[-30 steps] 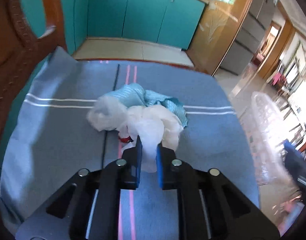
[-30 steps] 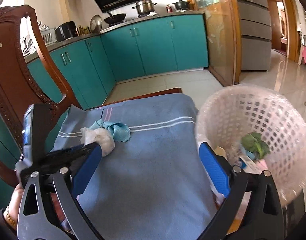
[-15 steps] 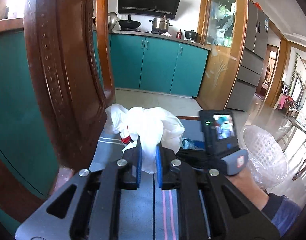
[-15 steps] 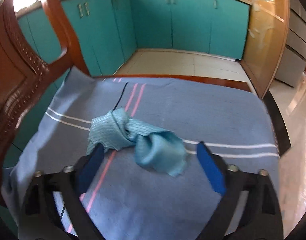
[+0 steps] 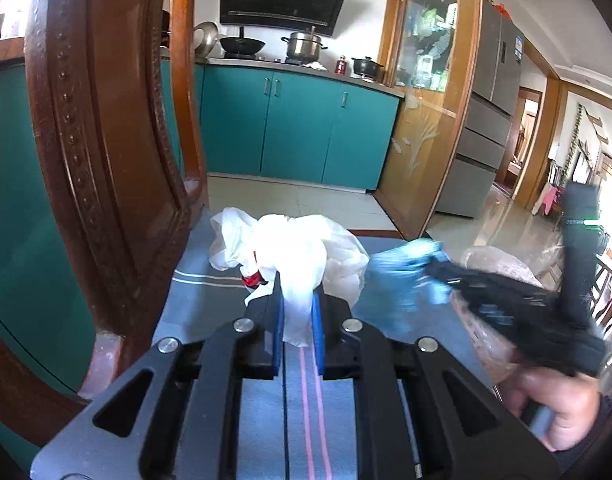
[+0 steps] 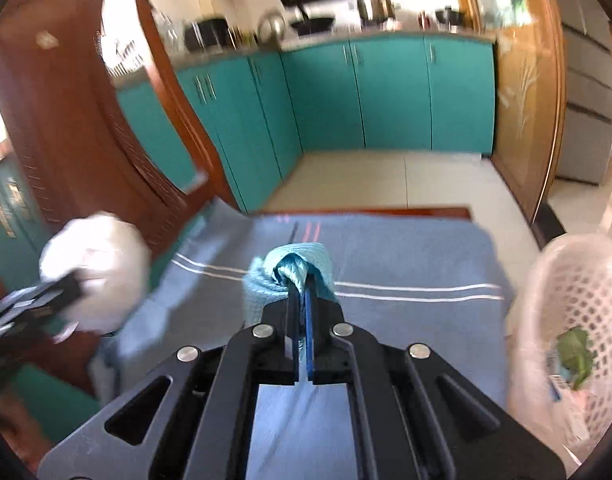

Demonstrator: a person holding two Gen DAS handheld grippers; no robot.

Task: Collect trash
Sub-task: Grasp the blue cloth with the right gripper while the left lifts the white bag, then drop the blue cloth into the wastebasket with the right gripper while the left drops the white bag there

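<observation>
My left gripper point(image 5: 297, 304) is shut on a crumpled white plastic bag point(image 5: 302, 250) with a red bit inside, held up above the blue tablecloth point(image 5: 266, 400). The bag also shows blurred at the left of the right wrist view point(image 6: 98, 268). My right gripper point(image 6: 302, 292) is shut on a light blue cloth point(image 6: 294, 264), lifted off the tablecloth point(image 6: 406, 320); the cloth shows blurred in the left wrist view point(image 5: 406, 276). A pale pink mesh basket point(image 6: 578, 280) with green leaves point(image 6: 576, 352) stands at the table's right.
A carved wooden chair back point(image 5: 98, 140) rises close on the left, also in the right wrist view point(image 6: 78, 128). Teal kitchen cabinets point(image 6: 386, 92) and tiled floor lie beyond the table's far edge. The basket shows behind the right gripper body point(image 5: 502, 264).
My right gripper has closed on the blue cloth and lifted it. My left gripper still holds the white bag raised; the right hand has swept across towards the basket side.
</observation>
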